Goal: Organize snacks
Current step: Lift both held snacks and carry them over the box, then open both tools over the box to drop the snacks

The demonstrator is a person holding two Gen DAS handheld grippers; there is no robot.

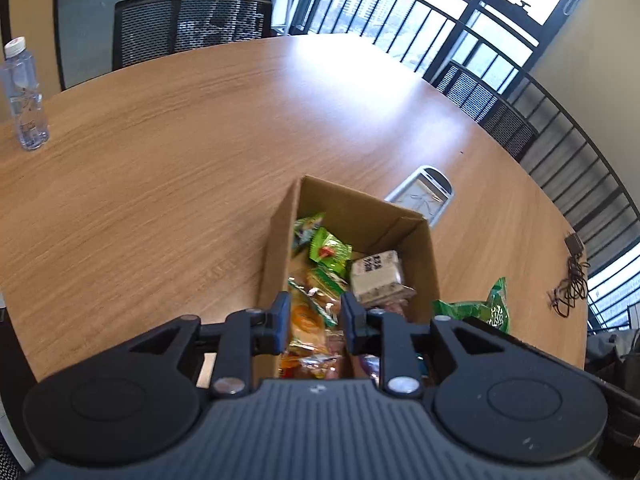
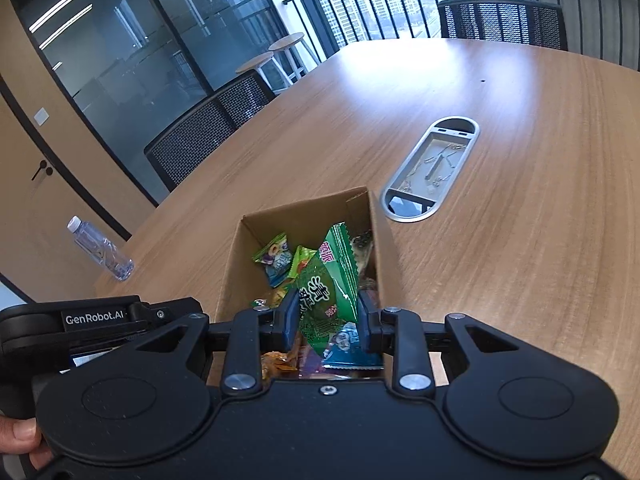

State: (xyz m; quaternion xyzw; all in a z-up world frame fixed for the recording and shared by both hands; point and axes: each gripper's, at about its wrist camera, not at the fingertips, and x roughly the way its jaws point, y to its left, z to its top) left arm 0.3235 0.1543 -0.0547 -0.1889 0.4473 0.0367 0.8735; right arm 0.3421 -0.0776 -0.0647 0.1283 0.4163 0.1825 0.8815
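Note:
An open cardboard box (image 1: 280, 236) stands on the wooden table and holds several snack packets, among them a pale block-shaped pack (image 1: 378, 274) and green packets (image 1: 330, 250). My left gripper (image 1: 315, 320) hovers over the box's near end, open and empty. My right gripper (image 2: 329, 318) is shut on a green snack packet (image 2: 332, 280), held just above the box (image 2: 236, 256). That packet also shows in the left wrist view (image 1: 480, 308), beside the box's right wall. The left gripper's body (image 2: 96, 320) shows at the left of the right wrist view.
A clear water bottle (image 1: 24, 96) stands at the table's far left, also in the right wrist view (image 2: 102, 254). A metal cable tray (image 2: 434, 168) is set into the table behind the box. A black cable (image 1: 570, 276) lies at the right edge. Mesh chairs (image 1: 192, 24) ring the table.

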